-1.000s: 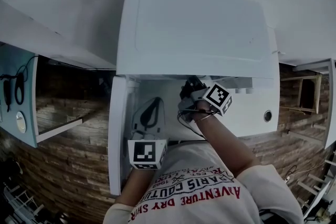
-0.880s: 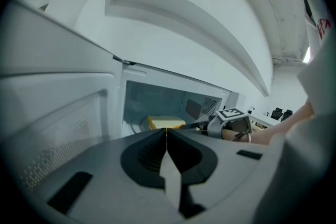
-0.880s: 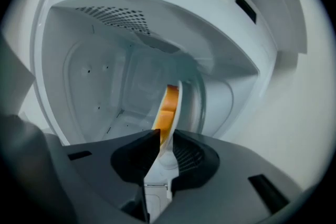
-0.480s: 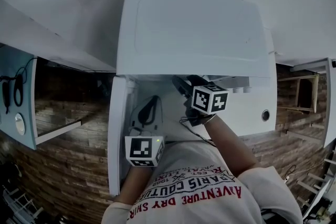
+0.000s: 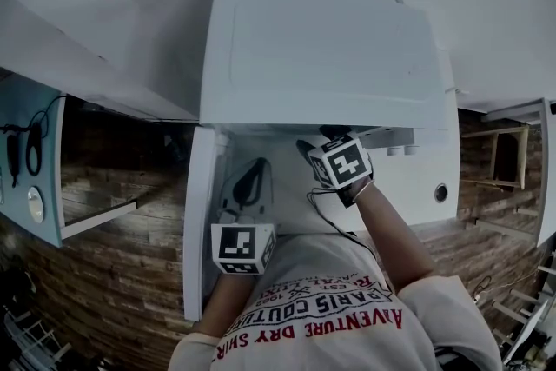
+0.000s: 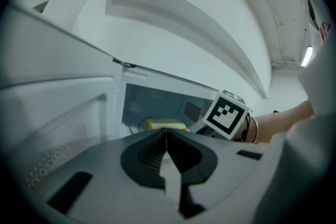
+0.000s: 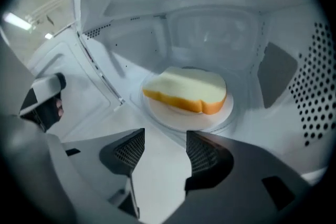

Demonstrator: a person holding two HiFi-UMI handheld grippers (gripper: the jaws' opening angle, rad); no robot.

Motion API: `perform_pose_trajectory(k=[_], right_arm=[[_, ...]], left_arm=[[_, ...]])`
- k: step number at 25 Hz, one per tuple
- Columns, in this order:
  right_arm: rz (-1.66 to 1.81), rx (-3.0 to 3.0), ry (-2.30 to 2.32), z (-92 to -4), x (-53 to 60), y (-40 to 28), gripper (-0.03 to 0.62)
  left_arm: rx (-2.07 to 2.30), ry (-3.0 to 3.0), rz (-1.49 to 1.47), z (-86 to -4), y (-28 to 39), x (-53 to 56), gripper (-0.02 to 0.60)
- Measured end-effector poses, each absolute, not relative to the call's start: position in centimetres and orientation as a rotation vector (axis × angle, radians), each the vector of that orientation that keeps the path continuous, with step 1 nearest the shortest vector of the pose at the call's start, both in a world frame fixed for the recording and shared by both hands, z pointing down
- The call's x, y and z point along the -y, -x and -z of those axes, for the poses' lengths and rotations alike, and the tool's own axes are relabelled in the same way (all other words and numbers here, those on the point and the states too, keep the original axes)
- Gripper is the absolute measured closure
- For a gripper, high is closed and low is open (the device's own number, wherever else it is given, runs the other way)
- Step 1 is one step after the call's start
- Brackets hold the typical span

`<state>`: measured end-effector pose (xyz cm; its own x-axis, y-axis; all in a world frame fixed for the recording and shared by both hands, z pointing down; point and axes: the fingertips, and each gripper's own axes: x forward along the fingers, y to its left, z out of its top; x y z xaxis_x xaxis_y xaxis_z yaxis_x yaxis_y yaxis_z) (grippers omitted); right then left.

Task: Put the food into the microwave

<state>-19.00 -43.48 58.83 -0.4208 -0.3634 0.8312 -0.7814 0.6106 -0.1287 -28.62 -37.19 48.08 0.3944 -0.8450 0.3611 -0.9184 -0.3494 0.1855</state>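
Note:
A slice of bread (image 7: pixel 186 91) lies on a white plate (image 7: pixel 227 110) on the floor of the open white microwave (image 5: pixel 330 48). My right gripper (image 7: pixel 165 148) hovers just in front of the plate. Its jaws have just been opening, stand wide apart and have nothing between them. In the head view its marker cube (image 5: pixel 347 162) sits at the microwave's mouth. My left gripper (image 6: pixel 167 131) is shut on nothing and points into the cavity from beside the door. From there the bread (image 6: pixel 165 124) shows low in the cavity.
The microwave door (image 5: pixel 198 230) hangs open to the left, close to my left gripper. A perforated wall (image 7: pixel 315 92) closes the cavity on the right. A round knob (image 5: pixel 440 192) sits on the front panel. A blue panel (image 5: pixel 30 161) stands far left.
My right hand has rolled at the microwave's mouth, so its marker cube shows a different face, and shifted slightly left. The left gripper has stayed put.

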Motion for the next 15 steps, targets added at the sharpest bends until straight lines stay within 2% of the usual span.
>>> perform_pose_trajectory(k=[9, 11, 12, 13, 15], right_arm=[[-0.578, 1.956, -0.876, -59.7, 42.1, 18.4, 0.352], [-0.579, 1.976, -0.918, -58.9, 41.8, 18.3, 0.381], [-0.572, 1.988, -0.956, -58.3, 41.6, 18.2, 0.413], [-0.556, 2.004, -1.004, -57.6, 41.5, 18.1, 0.473], [-0.496, 2.044, -1.1, -55.7, 41.4, 17.9, 0.524]], left_arm=[[1.553, -2.349, -0.313, -47.6, 28.5, 36.9, 0.574], [1.554, -2.352, -0.316, -47.5, 28.5, 36.9, 0.574], [1.555, -2.355, -0.316, -47.4, 28.5, 36.8, 0.574], [1.556, -2.359, -0.316, -47.2, 28.4, 36.8, 0.574], [1.559, -2.372, -0.312, -46.8, 28.2, 36.7, 0.574]])
